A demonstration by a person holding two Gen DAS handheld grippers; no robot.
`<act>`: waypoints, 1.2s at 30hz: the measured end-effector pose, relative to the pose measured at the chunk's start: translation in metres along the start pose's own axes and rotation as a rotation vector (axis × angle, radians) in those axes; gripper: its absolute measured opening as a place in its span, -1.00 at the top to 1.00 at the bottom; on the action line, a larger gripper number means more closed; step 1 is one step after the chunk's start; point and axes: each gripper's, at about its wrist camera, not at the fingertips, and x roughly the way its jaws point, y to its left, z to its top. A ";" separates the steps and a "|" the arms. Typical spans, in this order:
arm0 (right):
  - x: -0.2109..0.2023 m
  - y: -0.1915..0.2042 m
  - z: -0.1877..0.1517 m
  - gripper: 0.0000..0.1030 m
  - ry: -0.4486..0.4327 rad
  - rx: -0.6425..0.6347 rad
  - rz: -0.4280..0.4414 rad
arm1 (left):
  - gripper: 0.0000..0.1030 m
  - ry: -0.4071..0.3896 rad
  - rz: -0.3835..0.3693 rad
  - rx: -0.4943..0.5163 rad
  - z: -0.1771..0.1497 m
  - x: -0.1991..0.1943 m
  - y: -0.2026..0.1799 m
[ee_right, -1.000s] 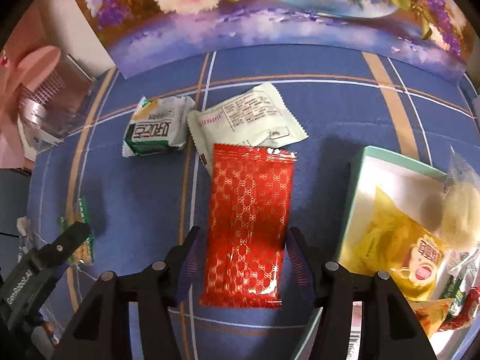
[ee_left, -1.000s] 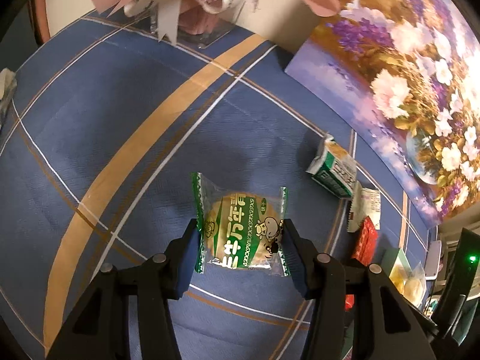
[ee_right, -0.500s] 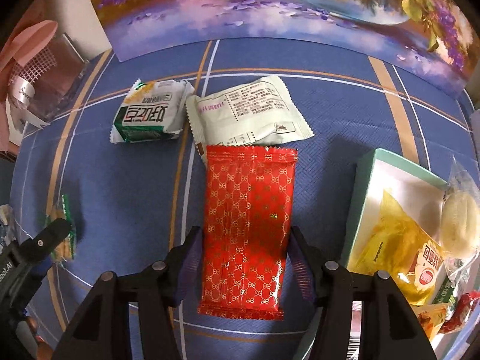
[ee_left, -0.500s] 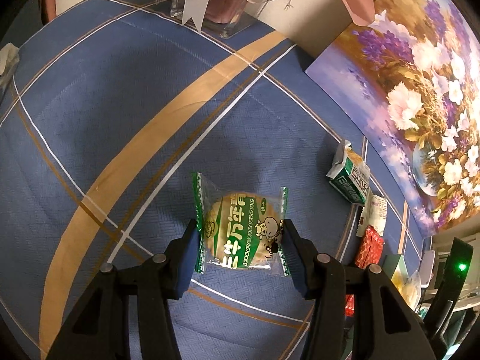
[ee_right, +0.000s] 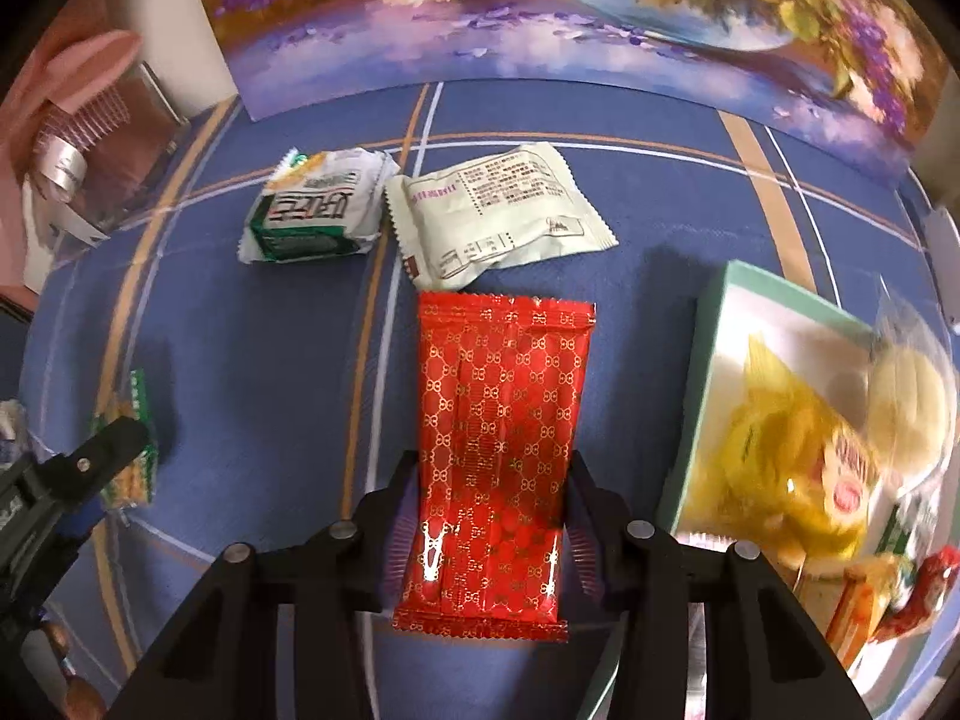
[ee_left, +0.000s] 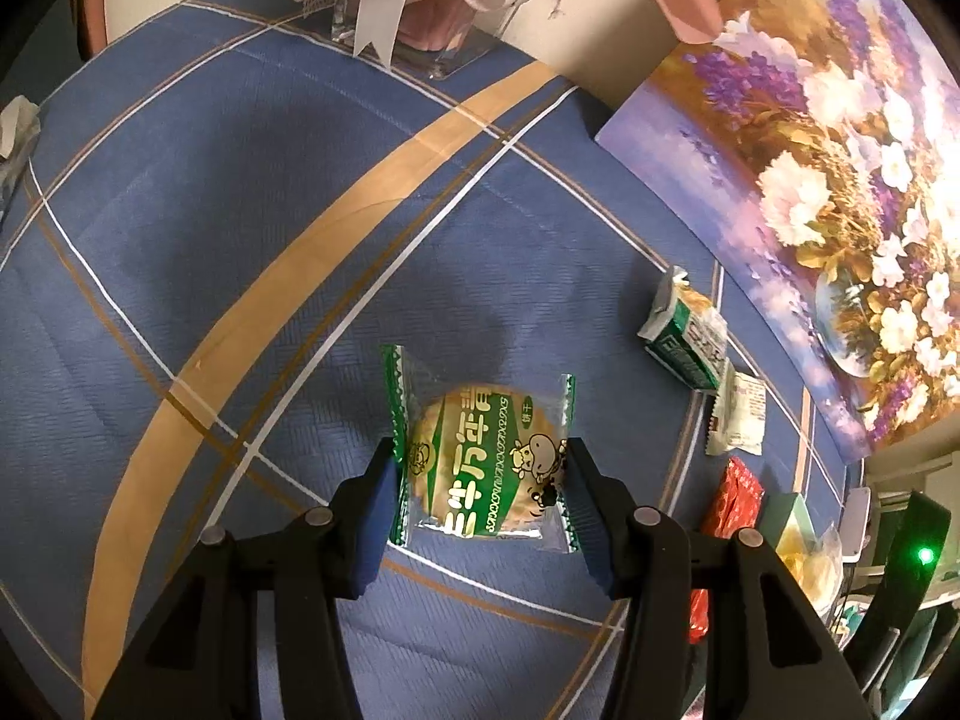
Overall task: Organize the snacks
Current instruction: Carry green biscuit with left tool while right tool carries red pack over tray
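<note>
The left gripper (ee_left: 480, 480) is grasping the green biscuit packet (ee_left: 477, 468) by its two sides, above the blue tablecloth (ee_left: 240, 300). The right gripper (ee_right: 489, 516) has just been closing its jaws, and they are now pressing the lower half of the red packet (ee_right: 498, 444), which is lying at 6 o'clock from the white packet (ee_right: 498, 210). Both packets are looking light, crinkly and slippery; the biscuit is probably fragile, so a gentle hold on the sides is better. The green-rimmed box (ee_right: 708, 360) is waiting at 3 o'clock.
</note>
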 end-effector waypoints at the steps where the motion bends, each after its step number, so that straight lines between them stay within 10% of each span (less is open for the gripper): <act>1: -0.004 -0.002 -0.003 0.08 -0.006 0.006 0.007 | -0.07 -0.004 -0.005 0.005 -0.001 -0.004 0.000; 25: -0.124 -0.051 -0.053 0.07 -0.184 0.066 0.049 | -0.07 -0.094 -0.090 0.213 -0.042 -0.074 -0.072; 36: -0.149 -0.155 -0.050 0.07 -0.239 0.298 0.000 | -0.07 -0.090 -0.174 0.407 -0.077 -0.087 -0.147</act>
